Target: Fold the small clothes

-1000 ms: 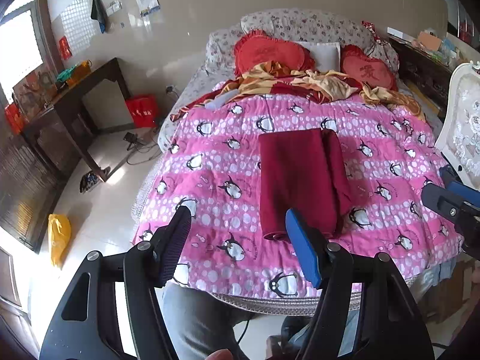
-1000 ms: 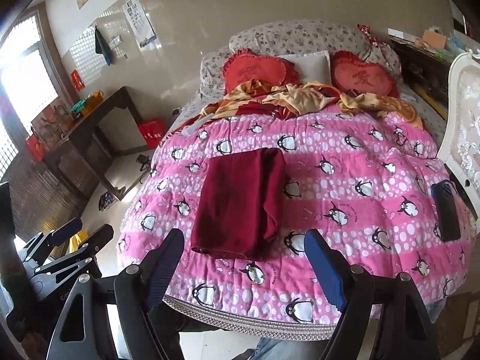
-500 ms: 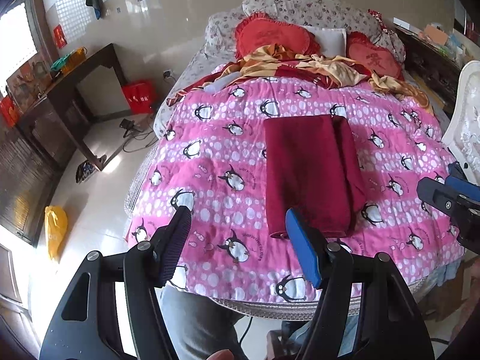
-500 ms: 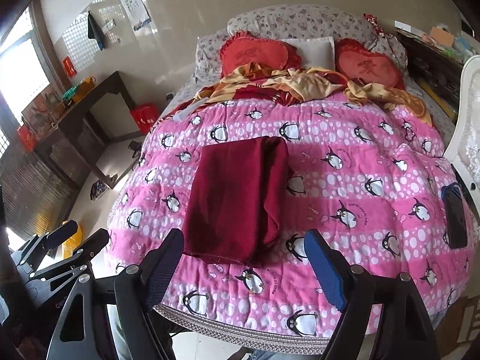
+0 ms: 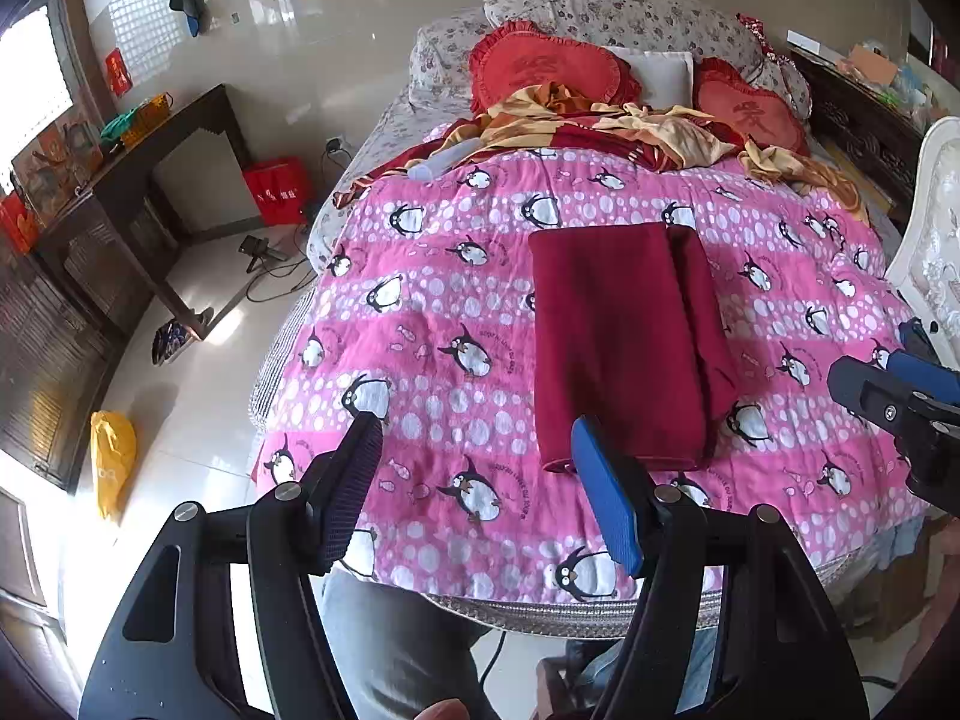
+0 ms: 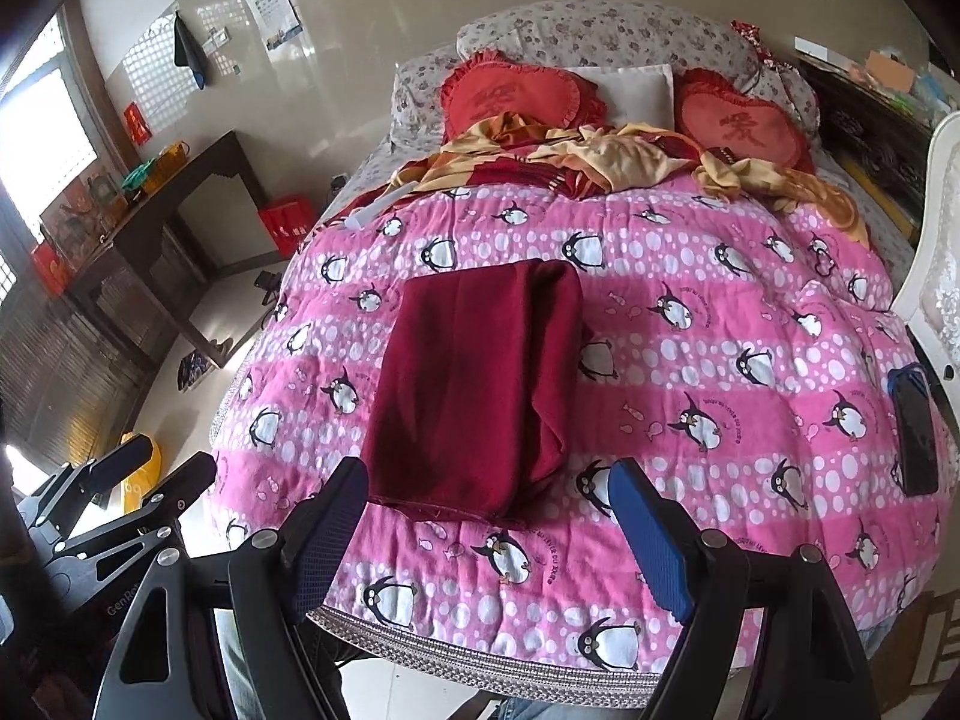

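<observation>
Both grippers stand with their jaws apart and nothing between them. The left gripper point(image 5: 474, 480) hovers above the near edge of the bed, its blue pad lined up with the near left corner of the dark red garment point(image 5: 624, 348), not touching it as far as can be told. The right gripper point(image 6: 486, 516) hangs over the same near hem, its two fingers straddling the width of the cloth from above.

That garment lies flat on the pink penguin quilt point(image 6: 720, 360), already brought into a long narrow rectangle: one side panel is doubled over the main body, leaving a visible ridge along its right edge. So the lengthwise folds look done. What seems left is the crosswise fold, taking the near hem up toward the far edge to halve the strip, perhaps twice, then smoothing it.

Beyond the quilt, crumpled yellow and red cloth point(image 5: 648, 126) lies loose in front of the red heart cushions point(image 6: 510, 96); whether any of it is clothing waiting its turn cannot be told. A dark phone point(image 6: 915, 426) rests at the quilt's right edge, well apart from the garment.
</observation>
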